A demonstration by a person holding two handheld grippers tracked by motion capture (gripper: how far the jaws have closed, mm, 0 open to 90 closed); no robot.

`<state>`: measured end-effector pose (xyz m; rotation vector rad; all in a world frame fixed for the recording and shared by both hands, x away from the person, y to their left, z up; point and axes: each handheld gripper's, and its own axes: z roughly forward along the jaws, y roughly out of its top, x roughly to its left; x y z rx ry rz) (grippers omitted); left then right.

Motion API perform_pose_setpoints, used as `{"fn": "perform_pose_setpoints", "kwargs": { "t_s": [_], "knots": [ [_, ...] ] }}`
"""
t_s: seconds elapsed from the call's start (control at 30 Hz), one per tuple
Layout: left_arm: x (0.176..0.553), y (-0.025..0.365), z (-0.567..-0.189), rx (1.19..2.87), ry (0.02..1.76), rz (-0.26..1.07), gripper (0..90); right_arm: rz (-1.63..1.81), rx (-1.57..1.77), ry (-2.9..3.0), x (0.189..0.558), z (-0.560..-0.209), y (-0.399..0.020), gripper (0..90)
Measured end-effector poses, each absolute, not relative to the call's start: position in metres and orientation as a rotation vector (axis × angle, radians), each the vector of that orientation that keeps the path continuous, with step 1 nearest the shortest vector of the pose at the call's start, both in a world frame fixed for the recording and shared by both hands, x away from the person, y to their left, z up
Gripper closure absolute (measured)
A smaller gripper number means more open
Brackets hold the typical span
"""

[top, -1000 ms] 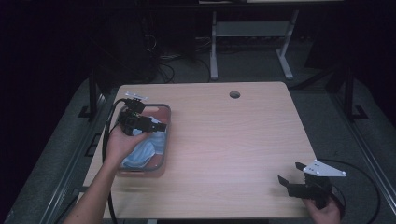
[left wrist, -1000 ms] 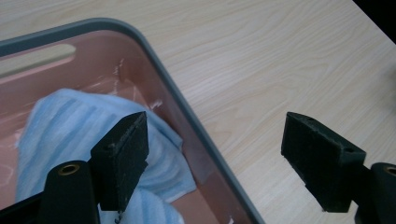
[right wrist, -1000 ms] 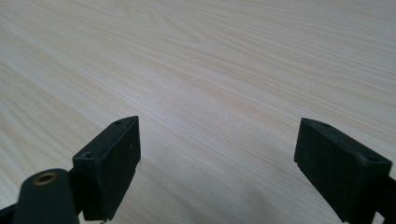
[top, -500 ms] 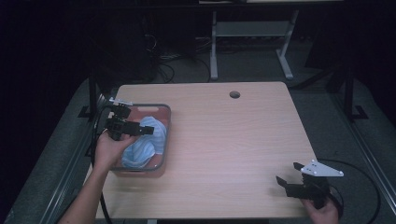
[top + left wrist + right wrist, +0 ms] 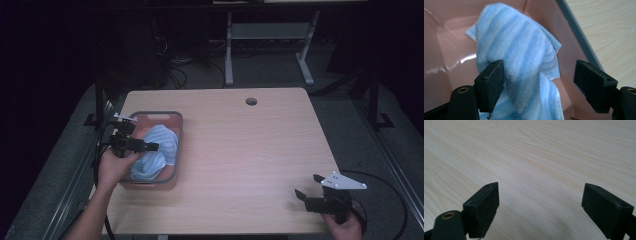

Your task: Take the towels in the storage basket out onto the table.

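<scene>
The towel (image 5: 155, 150), blue with pale stripes, lies bunched in the bin (image 5: 176, 145), a pink tub with a grey rim at the left side of the table (image 5: 250, 150). The left gripper (image 5: 145, 146) hovers over the bin's left edge, pointing right across the towel. In the left gripper view its jaws stand wide apart with the towel (image 5: 524, 57) rising between them; the left jaw is just beside or touching the cloth, which I cannot tell, and the right jaw is clear of it. The right gripper (image 5: 307, 187) sits well apart at the near right corner, held low over bare wood, its jaws spread wide and holding nothing.
</scene>
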<state>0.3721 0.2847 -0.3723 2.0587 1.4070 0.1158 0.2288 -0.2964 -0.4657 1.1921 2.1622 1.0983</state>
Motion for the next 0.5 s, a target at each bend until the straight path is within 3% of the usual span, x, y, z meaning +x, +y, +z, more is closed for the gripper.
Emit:
{"fn": "perform_pose_setpoints", "kwargs": {
  "t_s": [0.23,0.5],
  "knots": [
    [0.375,0.283,-0.381,2.099,1.461,0.12,26.2,1.099,1.201,2.162,0.229,-0.466,-0.297,14.1],
    [0.381,0.276,-0.392,2.191,1.53,0.138,37.9,1.1,1.194,2.166,0.229,-0.466,-0.297,14.1]
  ]
}}
